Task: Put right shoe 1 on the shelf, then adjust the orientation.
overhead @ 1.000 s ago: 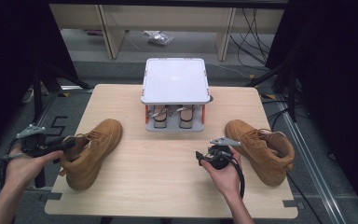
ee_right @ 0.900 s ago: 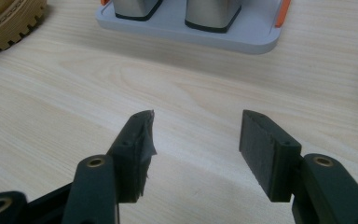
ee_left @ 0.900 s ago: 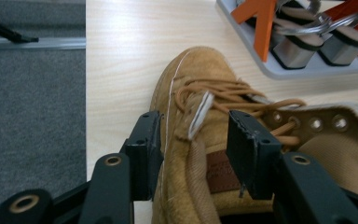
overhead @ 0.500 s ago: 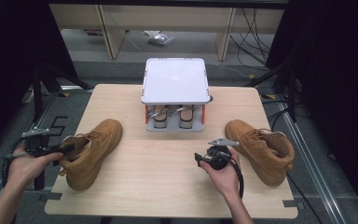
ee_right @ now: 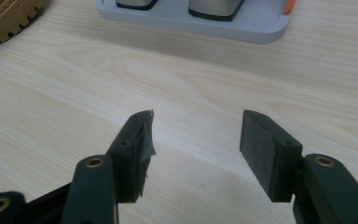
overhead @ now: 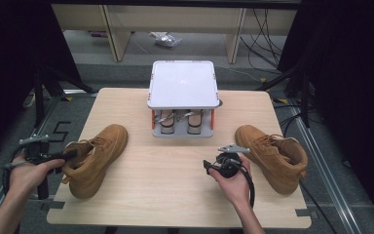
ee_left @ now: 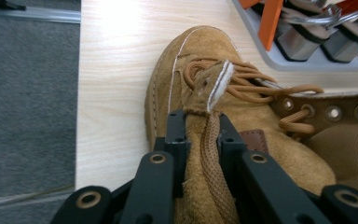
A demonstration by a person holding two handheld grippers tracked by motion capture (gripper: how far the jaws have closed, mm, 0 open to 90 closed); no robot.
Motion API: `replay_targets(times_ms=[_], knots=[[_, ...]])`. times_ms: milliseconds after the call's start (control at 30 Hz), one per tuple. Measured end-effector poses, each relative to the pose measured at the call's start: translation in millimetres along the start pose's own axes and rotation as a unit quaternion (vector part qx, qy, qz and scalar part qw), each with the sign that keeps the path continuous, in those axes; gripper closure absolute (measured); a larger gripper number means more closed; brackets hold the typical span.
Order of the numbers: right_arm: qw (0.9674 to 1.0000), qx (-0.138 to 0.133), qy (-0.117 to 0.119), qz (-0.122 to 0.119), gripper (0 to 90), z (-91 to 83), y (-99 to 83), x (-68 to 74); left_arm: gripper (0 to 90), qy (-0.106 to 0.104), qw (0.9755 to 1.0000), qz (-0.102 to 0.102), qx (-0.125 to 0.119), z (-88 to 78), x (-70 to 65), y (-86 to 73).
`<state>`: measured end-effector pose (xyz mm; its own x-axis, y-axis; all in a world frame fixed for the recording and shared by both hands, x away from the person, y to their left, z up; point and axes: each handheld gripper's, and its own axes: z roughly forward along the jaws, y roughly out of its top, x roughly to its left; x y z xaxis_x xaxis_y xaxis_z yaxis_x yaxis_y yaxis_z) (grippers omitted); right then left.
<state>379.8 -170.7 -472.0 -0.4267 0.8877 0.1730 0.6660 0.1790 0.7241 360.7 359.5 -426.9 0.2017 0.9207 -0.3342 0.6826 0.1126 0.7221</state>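
Two tan suede boots lie on the wooden table (overhead: 175, 195). On the left boot (overhead: 97, 156) my left gripper (overhead: 72, 155) has just been closing. It is now shut on the boot's tongue (ee_left: 214, 86), and the left gripper view has both pads pressing the suede flap and its lace between them (ee_left: 200, 123). The right boot (overhead: 272, 153) lies at the table's right. Just left of that boot my right gripper (overhead: 209, 166) hovers low over bare wood. Its jaws are open with nothing between them (ee_right: 196, 128).
A grey rack with a white lid (overhead: 182, 83) stands at the back middle of the table, with metal-capped cylinders (ee_left: 303, 42) under orange posts. Its base (ee_right: 191, 18) lies just ahead of my right gripper. The table's left edge drops to grey floor (ee_left: 28, 116).
The left gripper's jaws have closed onto the tongue of the left boot, with the hand staying at the boot's heel end. The right hand and gripper have not moved.
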Motion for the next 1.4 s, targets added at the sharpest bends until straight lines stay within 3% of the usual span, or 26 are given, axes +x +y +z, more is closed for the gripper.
replay_targets(times_ms=[100,233,333,567,633,767,933,1000,1100,1133,1167,1200,1267,1300,1333,1400], knots=[[1.0000,0.002,-0.004,0.001,45.1,-1.0,0.2,-1.2,80.6,-0.021,0.9993,-0.032,-0.006,-0.4,3.2,-1.6],[1.0000,-0.001,0.003,0.004,45.2,0.3,-0.3,-4.8,81.1,-0.052,0.9953,-0.079,-0.018,0.3,8.4,-4.2],[1.0000,-0.001,0.000,0.008,45.3,0.4,-1.2,-7.4,81.2,-0.062,0.9931,-0.098,-0.020,-0.1,9.4,-3.9],[0.9999,-0.004,0.001,0.014,45.4,-1.5,-2.2,-11.8,81.3,-0.072,0.9915,-0.104,-0.031,0.1,4.9,-0.5],[0.9999,-0.004,-0.008,0.010,45.5,-2.6,-2.3,-12.7,81.2,-0.074,0.9915,-0.101,-0.032,-0.6,4.8,0.6],[0.9999,-0.009,-0.003,0.013,45.6,-5.6,-1.4,-11.8,81.1,-0.085,0.9879,-0.121,-0.045,-2.4,2.5,1.5],[0.9995,-0.012,-0.003,0.028,45.7,-7.5,0.3,-8.5,81.1,-0.099,0.9857,-0.123,-0.060,-3.8,-0.8,3.0],[0.9998,-0.013,-0.003,0.014,45.8,-8.3,0.8,-10.6,81.0,-0.104,0.9839,-0.130,-0.065,-4.7,-3.1,5.1],[0.9998,-0.015,-0.003,0.013,45.8,-8.3,0.9,-11.6,81.0,-0.108,0.9830,-0.131,-0.071,-4.5,-7.0,8.7],[0.9997,-0.010,-0.010,0.018,45.8,-9.2,0.9,-10.5,81.0,-0.107,0.9821,-0.135,-0.076,-3.8,-9.2,10.0],[0.9995,-0.012,-0.001,0.030,45.9,-8.5,0.4,-9.4,81.0,-0.107,0.9823,-0.134,-0.075,-3.3,-10.3,11.6],[0.9998,-0.012,0.000,0.016,45.9,-8.3,0.5,-13.1,81.0,-0.108,0.9818,-0.136,-0.078,-2.5,-11.4,12.9],[0.9998,-0.013,-0.007,0.016,46.0,-7.6,0.0,-14.4,81.0,-0.110,0.9811,-0.137,-0.081,-0.7,-12.5,15.0],[0.9998,-0.014,0.001,0.016,46.0,-8.5,-0.4,-15.2,81.0,-0.111,0.9813,-0.134,-0.083,0.4,-12.6,15.9],[0.9990,-0.011,-0.003,0.043,46.0,-9.3,-1.0,-11.5,81.0,-0.112,0.9810,-0.134,-0.084,1.2,-13.3,16.6],[0.9993,-0.007,-0.004,0.035,46.0,-10.3,-0.9,-13.0,81.0,-0.114,0.9804,-0.135,-0.086,2.1,-14.8,17.9]])
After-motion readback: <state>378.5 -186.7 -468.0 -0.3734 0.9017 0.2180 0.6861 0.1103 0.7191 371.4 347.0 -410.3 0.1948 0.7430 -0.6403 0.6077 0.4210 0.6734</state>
